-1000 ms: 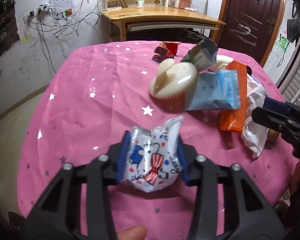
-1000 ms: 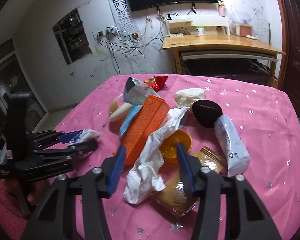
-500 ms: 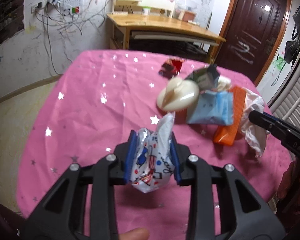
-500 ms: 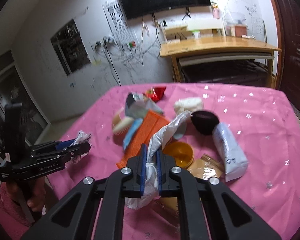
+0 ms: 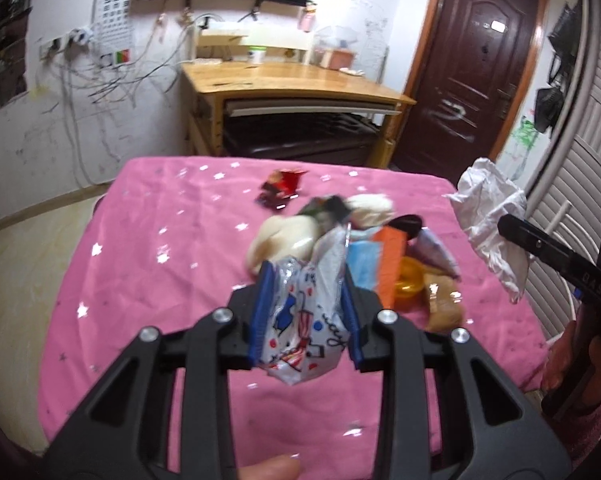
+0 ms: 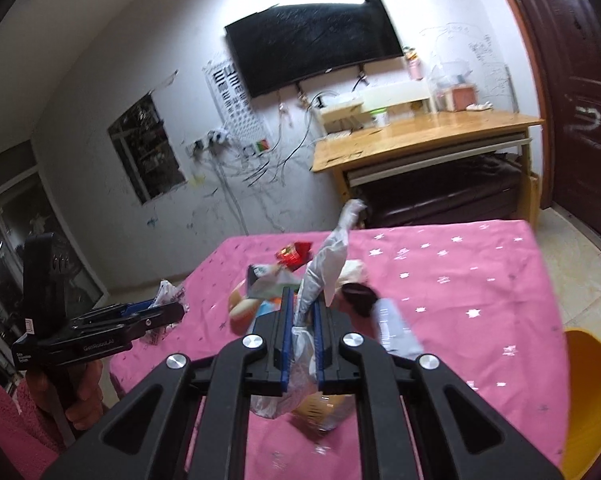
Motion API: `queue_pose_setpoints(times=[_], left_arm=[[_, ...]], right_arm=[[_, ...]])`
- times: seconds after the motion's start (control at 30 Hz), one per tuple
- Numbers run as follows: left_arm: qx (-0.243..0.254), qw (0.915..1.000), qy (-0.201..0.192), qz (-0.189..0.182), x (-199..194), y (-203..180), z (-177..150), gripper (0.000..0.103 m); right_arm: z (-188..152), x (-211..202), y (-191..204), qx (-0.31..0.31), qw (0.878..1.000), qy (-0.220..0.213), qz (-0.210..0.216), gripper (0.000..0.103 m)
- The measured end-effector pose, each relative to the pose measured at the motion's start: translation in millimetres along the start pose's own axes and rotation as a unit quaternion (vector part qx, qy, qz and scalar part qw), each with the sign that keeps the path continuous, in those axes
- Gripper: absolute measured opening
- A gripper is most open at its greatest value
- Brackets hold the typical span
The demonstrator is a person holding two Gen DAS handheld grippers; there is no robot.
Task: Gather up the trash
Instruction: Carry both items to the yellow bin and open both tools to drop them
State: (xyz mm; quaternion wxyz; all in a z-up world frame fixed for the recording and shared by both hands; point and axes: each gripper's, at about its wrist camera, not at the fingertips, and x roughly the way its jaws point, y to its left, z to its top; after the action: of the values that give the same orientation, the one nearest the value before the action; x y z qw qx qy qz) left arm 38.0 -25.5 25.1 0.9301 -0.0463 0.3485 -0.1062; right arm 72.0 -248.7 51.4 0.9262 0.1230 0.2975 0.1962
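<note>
While the left tongs (image 5: 306, 312) clamp a printed wrapper (image 5: 306, 328) above the pink tabletop (image 5: 148, 248), litter lies beyond. From the right wrist, the right tongs (image 6: 300, 336) pinch a white plastic bag (image 6: 326, 264), lifted over the pile.

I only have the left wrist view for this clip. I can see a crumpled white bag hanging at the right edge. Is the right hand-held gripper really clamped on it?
Observer: Yes. In the right wrist view the right hand-held gripper is shut on the white plastic bag, which sticks up between the blue pads.
Operator: Is anything off the table on that side?
Observer: A yellow chair stands beside the pink table, at its right edge.
Operator: And my printed wrapper?
Observer: It shows there too, pinched in the left hand-held gripper, the wrapper poking out above the fingers.
</note>
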Motion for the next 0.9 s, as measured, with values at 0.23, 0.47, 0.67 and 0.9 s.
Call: queue_pose_setpoints(times=[0.23, 0.47, 0.67, 0.9], left_arm=[[0.045, 0.9984, 0.003, -0.034, 14.1, -51.2, 14.9, 0.03], [0.093, 0.9921, 0.012, -0.083, 31.8, -113.5, 25.3, 0.03], [0.135, 0.9804, 0.023, -0.141, 43.1, -184.3, 39.1, 0.03], [0.169, 0.9665, 0.047, -0.187, 66.1, -258.7, 45.4, 0.03]], right_arm=[[-5.5, -43.7, -44.2, 0.031, 0.998, -0.028, -0.05, 0.003], [-23.1, -90.7, -100.6, 0.071, 0.989, -0.053, -0.116, 0.003], [-44.8, -115.3, -157.6, 0.116, 0.976, -0.059, -0.176, 0.003], [-66.7, -110.7, -204.0, 0.15, 0.965, -0.038, -0.211, 0.004]])
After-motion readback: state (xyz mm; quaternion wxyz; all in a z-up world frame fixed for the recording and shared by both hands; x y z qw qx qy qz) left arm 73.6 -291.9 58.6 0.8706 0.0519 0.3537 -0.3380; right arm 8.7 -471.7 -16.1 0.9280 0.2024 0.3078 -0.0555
